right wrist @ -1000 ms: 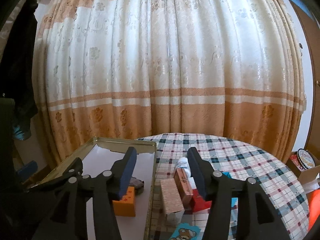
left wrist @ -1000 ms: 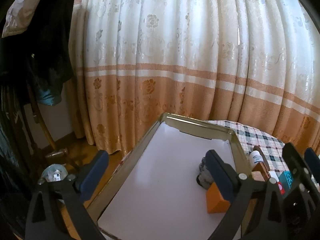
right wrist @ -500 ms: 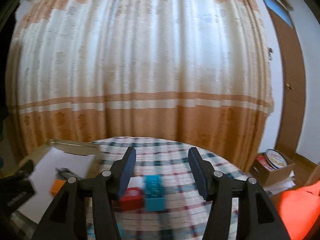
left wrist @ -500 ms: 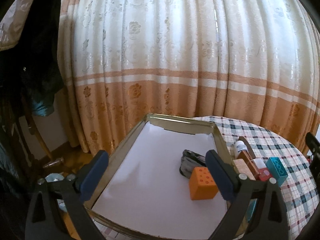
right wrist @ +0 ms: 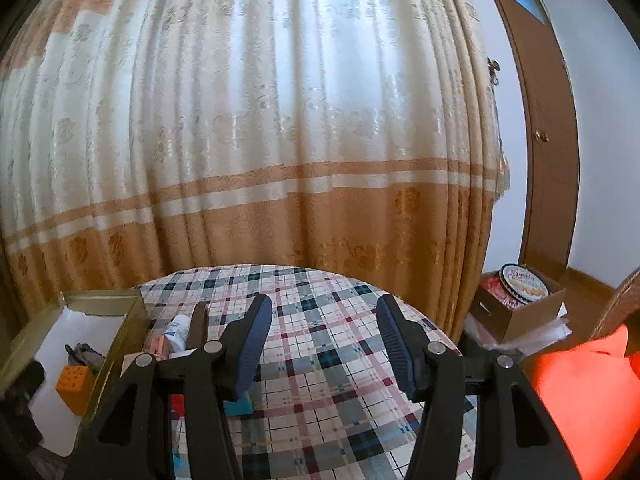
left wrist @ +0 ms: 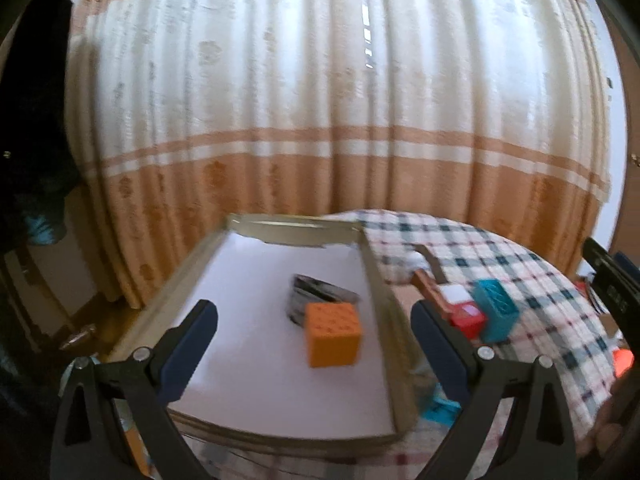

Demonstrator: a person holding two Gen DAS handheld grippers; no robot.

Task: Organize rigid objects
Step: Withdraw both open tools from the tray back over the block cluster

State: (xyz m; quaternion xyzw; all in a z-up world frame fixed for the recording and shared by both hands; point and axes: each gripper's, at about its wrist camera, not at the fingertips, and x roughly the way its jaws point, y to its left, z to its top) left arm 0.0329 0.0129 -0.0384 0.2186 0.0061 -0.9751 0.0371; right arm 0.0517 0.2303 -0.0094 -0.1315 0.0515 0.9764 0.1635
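Both tongs stand open and empty. The remaining teal perforated plastic block [left wrist: 495, 309] lies right of the left tongs [left wrist: 314, 336], left of the right tongs [right wrist: 324, 340]; right is judged nearer.

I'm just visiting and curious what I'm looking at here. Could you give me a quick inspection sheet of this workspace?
Surface: round table under a plaid tablecloth.
Job's things: an orange block and a dark metal tin lie in the gold-rimmed tray; a teal block, a red block, a white bottle and a brown box sit outside it on the cloth.
Clutter: nothing seen on the cloth's right half.
Grippers: left tool open, empty, facing the tray; right tool open, empty, over bare cloth.
Cables: nothing seen.
Surroundings: cream and orange curtain, wooden door, cardboard box with a cookie tin.
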